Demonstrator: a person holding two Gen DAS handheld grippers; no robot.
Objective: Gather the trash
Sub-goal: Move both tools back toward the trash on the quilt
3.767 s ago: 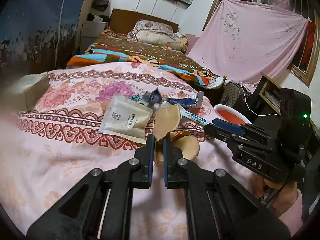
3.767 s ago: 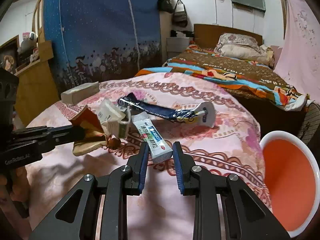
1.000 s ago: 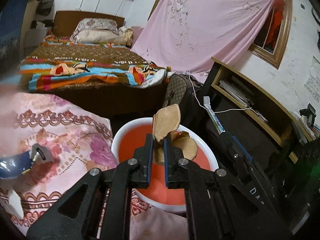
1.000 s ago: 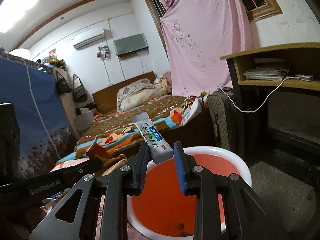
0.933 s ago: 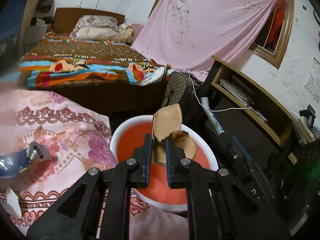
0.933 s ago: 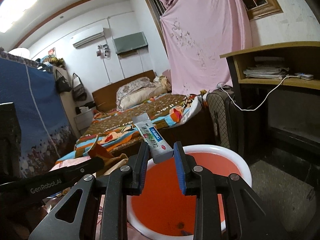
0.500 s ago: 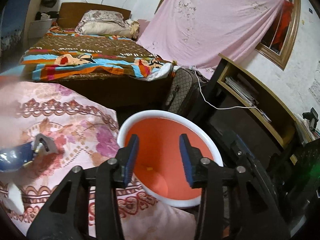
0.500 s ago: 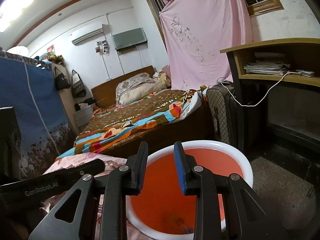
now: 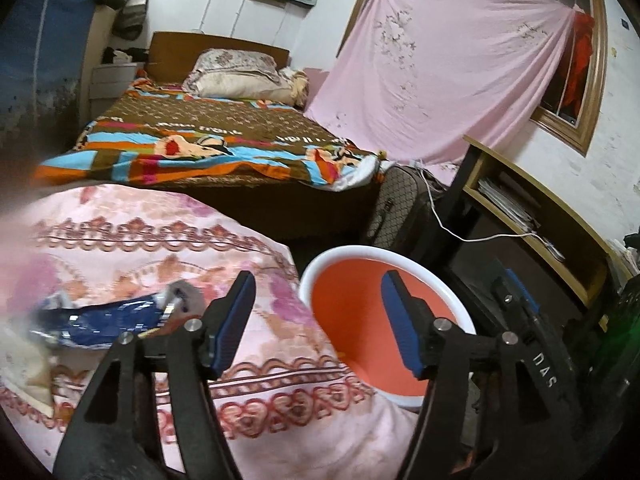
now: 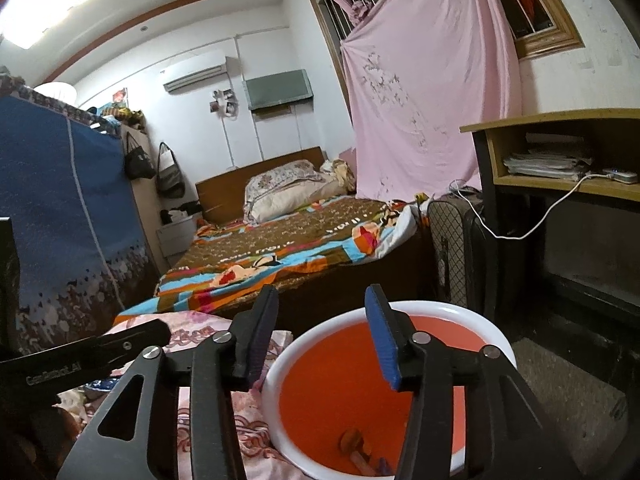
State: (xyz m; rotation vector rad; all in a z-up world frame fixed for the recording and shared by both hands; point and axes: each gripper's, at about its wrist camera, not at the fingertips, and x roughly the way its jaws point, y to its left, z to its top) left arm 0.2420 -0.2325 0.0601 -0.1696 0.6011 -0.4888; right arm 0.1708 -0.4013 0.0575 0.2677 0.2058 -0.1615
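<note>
Orange bin (image 10: 400,380), two empty claws

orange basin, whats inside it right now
In the right wrist view, the orange basin holds a few small pieces of trash at its bottom: a tan scrap and something pale. The right gripper hangs open in front, covering part of the bottom.

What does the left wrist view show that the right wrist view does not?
Left wrist only: a blue wrapper lying on the pink floral cover, beside the open, empty left gripper.
Right wrist only: trash at the bottom of the orange basin, and the ceiling light.
Both: the basin, the bed with the striped blanket, the pink sheet over the window, and the open right gripper.
</note>
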